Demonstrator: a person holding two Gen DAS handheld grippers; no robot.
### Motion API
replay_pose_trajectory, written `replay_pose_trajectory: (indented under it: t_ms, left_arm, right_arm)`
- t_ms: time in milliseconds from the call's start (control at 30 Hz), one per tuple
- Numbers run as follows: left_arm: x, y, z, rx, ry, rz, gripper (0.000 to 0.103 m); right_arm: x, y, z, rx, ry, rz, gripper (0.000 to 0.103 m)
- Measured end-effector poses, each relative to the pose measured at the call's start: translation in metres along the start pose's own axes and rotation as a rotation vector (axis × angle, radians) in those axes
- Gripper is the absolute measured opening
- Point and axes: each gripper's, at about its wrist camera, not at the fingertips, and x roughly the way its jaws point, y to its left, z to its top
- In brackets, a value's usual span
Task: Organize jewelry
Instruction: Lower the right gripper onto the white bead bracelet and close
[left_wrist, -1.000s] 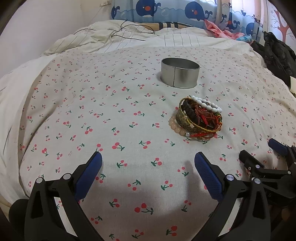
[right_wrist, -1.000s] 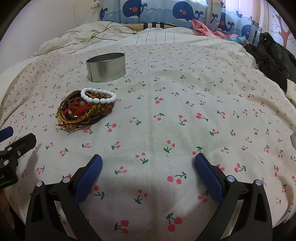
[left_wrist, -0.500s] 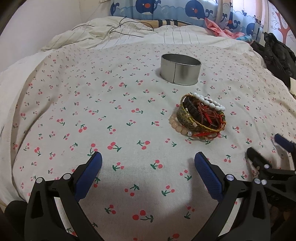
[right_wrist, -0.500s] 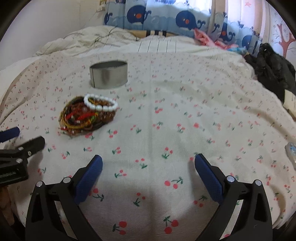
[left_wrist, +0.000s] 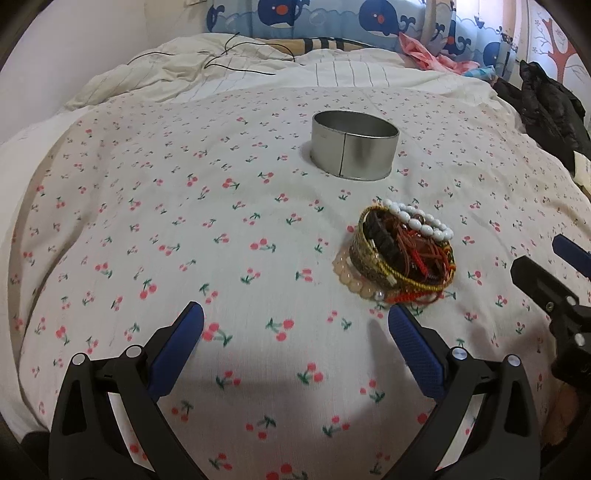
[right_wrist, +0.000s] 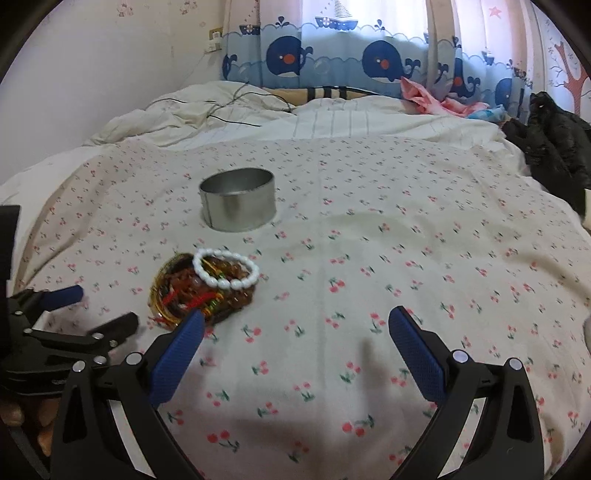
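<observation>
A heaped pile of bracelets lies on the cherry-printed cotton bedspread, near the round, open-topped tin of dull silver metal but apart from it, on the side closer to the cameras. The left wrist view shows the pile from the side: a wide, gold-toned woven bangle wraps the outside, pale peach beads sit under it against the cloth, and a tangle of red and orange cords spills over the near edge. The right wrist view looks more from above, so the glossy white bead bracelet reads as a full ring resting on top of brown beads and red thread; it also shows part of the tin's bare inner wall, and the whale-patterned blue curtain with the wall behind the bed.

The left gripper hovers just short of the pile with its blue textured pads spread wide and nothing between them. The right gripper is likewise spread wide and holds nothing; its left pad overlaps the pile's near edge in that view, though contact cannot be told. Each camera catches the other gripper at its margin.

Further out lie a rumpled cream striped quilt, a thin black cable, pink cloth and a black padded jacket.
</observation>
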Motion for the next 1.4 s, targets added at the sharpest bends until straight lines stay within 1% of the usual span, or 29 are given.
replay_pose_trajectory:
  t_ms: [167, 333, 367, 467, 500, 567, 633, 700, 833, 867, 933, 967, 1000, 1067, 1133, 1167, 1200, 1233, 1267, 1300, 1400]
  left_arm:
    - [0.006, 0.002, 0.005, -0.013, 0.018, -0.033, 0.097]
    - [0.004, -0.004, 0.017, 0.022, -0.006, -0.045, 0.097]
    - [0.004, -0.005, 0.021, 0.03, -0.012, -0.047, 0.097]
    - [0.004, -0.004, 0.029, 0.043, -0.026, -0.049, 0.097]
    - [0.005, -0.004, 0.03, 0.043, -0.028, -0.053, 0.097]
    - [0.008, 0.001, 0.031, 0.028, -0.022, -0.067, 0.097]
    - [0.013, 0.005, 0.03, 0.009, -0.009, -0.08, 0.097]
    - [0.018, 0.007, 0.029, 0.0, 0.009, -0.089, 0.097]
    - [0.019, 0.009, 0.028, -0.014, 0.01, -0.107, 0.097]
    - [0.019, 0.009, 0.028, -0.016, 0.012, -0.113, 0.097]
    - [0.02, 0.01, 0.028, -0.023, 0.017, -0.124, 0.097]
    - [0.02, 0.011, 0.027, -0.029, 0.018, -0.13, 0.097]
    - [0.02, 0.011, 0.028, -0.033, 0.019, -0.133, 0.097]
    - [0.02, 0.012, 0.028, -0.042, 0.021, -0.141, 0.097]
    - [0.02, 0.013, 0.028, -0.048, 0.022, -0.147, 0.097]
    - [0.021, 0.013, 0.029, -0.049, 0.023, -0.148, 0.097]
    - [0.022, 0.012, 0.029, -0.049, 0.025, -0.147, 0.097]
    - [0.022, 0.012, 0.028, -0.048, 0.027, -0.146, 0.097]
    - [0.023, 0.012, 0.028, -0.05, 0.03, -0.146, 0.097]
    - [0.024, 0.012, 0.028, -0.052, 0.032, -0.148, 0.097]
    - [0.024, 0.014, 0.029, -0.054, 0.032, -0.147, 0.097]
  right_arm:
    - [0.007, 0.002, 0.011, -0.016, 0.018, 0.052, 0.096]
    - [0.022, 0.006, 0.029, -0.056, 0.047, 0.091, 0.095]
    - [0.026, 0.006, 0.033, -0.061, 0.053, 0.1, 0.094]
    - [0.044, 0.006, 0.045, -0.087, 0.106, 0.146, 0.076]
    - [0.051, 0.007, 0.049, -0.106, 0.127, 0.154, 0.075]
    - [0.06, 0.008, 0.053, -0.131, 0.141, 0.154, 0.073]
    - [0.068, 0.008, 0.057, -0.148, 0.165, 0.182, 0.07]
    - [0.076, 0.008, 0.06, -0.164, 0.19, 0.212, 0.06]
    - [0.088, 0.009, 0.062, -0.193, 0.229, 0.237, 0.05]
    - [0.093, 0.01, 0.062, -0.199, 0.242, 0.247, 0.045]
    - [0.1, 0.01, 0.062, -0.198, 0.266, 0.27, 0.042]
    - [0.104, 0.011, 0.061, -0.2, 0.278, 0.277, 0.034]
    - [0.108, 0.013, 0.06, -0.204, 0.291, 0.287, 0.03]
    - [0.111, 0.012, 0.059, -0.189, 0.297, 0.3, 0.028]
    - [0.111, 0.012, 0.058, -0.18, 0.301, 0.317, 0.022]
    - [0.111, 0.012, 0.058, -0.183, 0.301, 0.321, 0.016]
    - [0.11, 0.013, 0.057, -0.192, 0.3, 0.315, 0.014]
    - [0.108, 0.017, 0.056, -0.22, 0.294, 0.302, 0.011]
    - [0.107, 0.019, 0.055, -0.242, 0.294, 0.297, 0.006]
    - [0.105, 0.023, 0.054, -0.266, 0.286, 0.285, 0.003]
    - [0.1, 0.026, 0.054, -0.296, 0.259, 0.254, 0.0]
